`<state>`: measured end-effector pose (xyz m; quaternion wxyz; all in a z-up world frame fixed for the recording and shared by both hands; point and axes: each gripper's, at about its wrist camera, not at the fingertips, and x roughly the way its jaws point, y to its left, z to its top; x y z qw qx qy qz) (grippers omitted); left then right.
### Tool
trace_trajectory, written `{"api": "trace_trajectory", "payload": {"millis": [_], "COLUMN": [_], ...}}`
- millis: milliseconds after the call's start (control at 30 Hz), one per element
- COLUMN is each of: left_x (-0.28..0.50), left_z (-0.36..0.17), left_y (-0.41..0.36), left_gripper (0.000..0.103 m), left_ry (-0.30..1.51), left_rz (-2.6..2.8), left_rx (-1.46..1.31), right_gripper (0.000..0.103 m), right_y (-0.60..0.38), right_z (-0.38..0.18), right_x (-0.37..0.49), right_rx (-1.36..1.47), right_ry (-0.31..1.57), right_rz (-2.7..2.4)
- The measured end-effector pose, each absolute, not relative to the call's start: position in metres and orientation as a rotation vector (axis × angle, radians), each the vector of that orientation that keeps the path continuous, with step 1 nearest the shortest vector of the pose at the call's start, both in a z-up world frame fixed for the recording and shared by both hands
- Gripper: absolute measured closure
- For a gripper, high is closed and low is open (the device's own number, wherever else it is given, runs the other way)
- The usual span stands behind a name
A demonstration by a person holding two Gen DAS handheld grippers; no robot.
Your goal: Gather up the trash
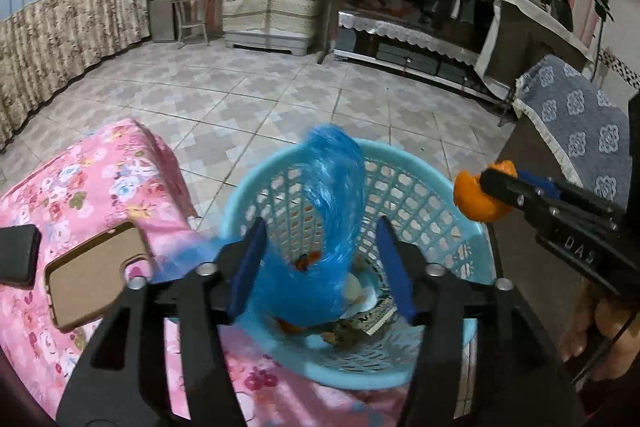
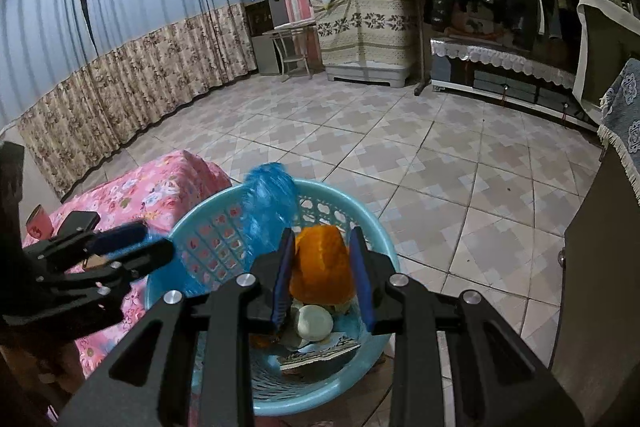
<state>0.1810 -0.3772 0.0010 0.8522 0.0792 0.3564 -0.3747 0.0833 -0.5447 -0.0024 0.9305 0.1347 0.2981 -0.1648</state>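
In the left wrist view, the left gripper (image 1: 320, 267) is seen with its jaws spread apart over a light blue basket (image 1: 420, 187), and a blue plastic bag (image 1: 332, 195) is seen blurred between the blue pads (image 1: 394, 259) without being pressed by either. The bag's upper end rises past the far rim, while its lower part reaches into the basket, where scraps of peel and paper (image 1: 372, 311) are piled. The basket is placed just beside a bed (image 1: 100, 179) covered with a pink flowered sheet, on which a phone case (image 1: 92, 275) is laid at the left, with a dark object (image 1: 18, 255) just left of it. At the right, the right gripper (image 1: 486, 195) is shown closed on an orange peel (image 1: 468, 199), held above the basket's right rim. Part of a hand (image 1: 604, 331) is visible at the lower right edge. In the right wrist view, the right gripper (image 2: 322, 267) is seen clamped on the orange peel (image 2: 320, 263), which is pinched between both pads above the basket (image 2: 224, 227). Below it, a pale round piece (image 2: 316, 321) and torn paper (image 2: 320, 355) are seen at the bottom. The blue bag (image 2: 268, 203) is draped over the far left rim. The left gripper (image 2: 132, 243) is seen at the left, above the bed (image 2: 160, 187); from this side its opening cannot be judged. The basket is set on a tiled floor (image 2: 400, 147).
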Motion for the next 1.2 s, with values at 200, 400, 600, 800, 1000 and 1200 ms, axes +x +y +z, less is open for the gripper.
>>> {"api": "trace_trajectory", "payload": {"millis": [200, 400, 600, 800, 1000, 1200], "left_x": [0.187, 0.188, 0.186, 0.184, 0.171, 0.138], "left_z": [0.014, 0.023, 0.034, 0.044, 0.054, 0.067], "left_y": [-0.349, -0.318, -0.285, -0.249, -0.216, -0.180], "left_gripper": [0.020, 0.011, 0.006, 0.006, 0.006, 0.006], "left_ry": [0.700, 0.647, 0.603, 0.579, 0.541, 0.489], "left_rz": [-0.725, -0.659, -0.589, -0.523, -0.462, -0.401], "left_rx": [0.130, 0.117, 0.104, 0.066, 0.055, 0.062], "right_gripper": [0.074, 0.071, 0.029, 0.007, 0.007, 0.006], "right_y": [-0.536, -0.521, -0.509, -0.496, -0.473, -0.426], "right_z": [-0.010, -0.017, -0.015, -0.007, 0.010, 0.043], "right_x": [0.092, 0.111, 0.125, 0.122, 0.103, 0.068], "right_rx": [0.276, 0.257, 0.218, 0.205, 0.170, 0.102], "right_ry": [0.628, 0.648, 0.634, 0.608, 0.571, 0.488], "right_rz": [-0.319, -0.304, -0.323, -0.334, -0.344, -0.279]}}
